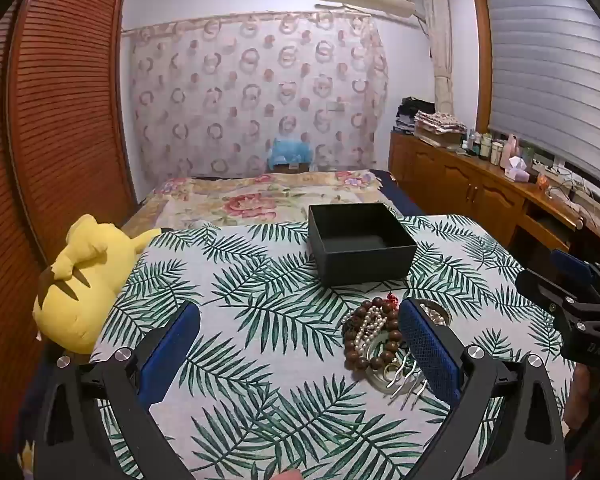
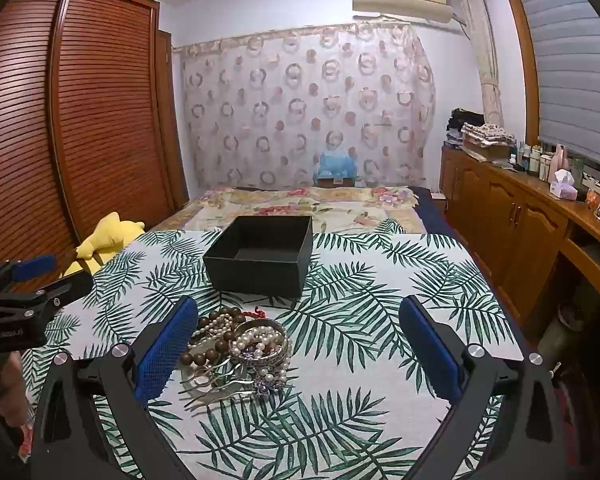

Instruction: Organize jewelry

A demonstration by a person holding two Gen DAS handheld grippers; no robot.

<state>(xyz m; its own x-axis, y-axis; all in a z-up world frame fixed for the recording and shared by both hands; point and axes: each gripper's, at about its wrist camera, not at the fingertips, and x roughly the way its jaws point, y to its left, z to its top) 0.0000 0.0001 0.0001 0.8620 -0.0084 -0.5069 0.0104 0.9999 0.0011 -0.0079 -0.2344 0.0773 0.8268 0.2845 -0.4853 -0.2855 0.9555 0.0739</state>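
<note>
A pile of jewelry [image 1: 374, 336] lies on the leaf-print cloth: brown wooden beads [image 2: 220, 346], pearl strands [image 2: 256, 338], a silver bangle [image 2: 278, 356] and silver hairpins [image 2: 216, 390]. An open black box [image 1: 360, 242] stands behind the pile, empty; it also shows in the right wrist view [image 2: 262, 258]. My left gripper [image 1: 300, 356] is open and empty, with the pile just inside its right finger. My right gripper [image 2: 298, 354] is open and empty, with the pile next to its left finger. Each gripper shows at the edge of the other's view.
A yellow plush toy [image 1: 86, 280] lies at the table's left edge. A bed [image 1: 260, 196] with a floral cover is behind the table. A wooden louvred wardrobe [image 2: 80, 120] stands at the left. A wooden sideboard [image 2: 512, 216] with bottles runs along the right.
</note>
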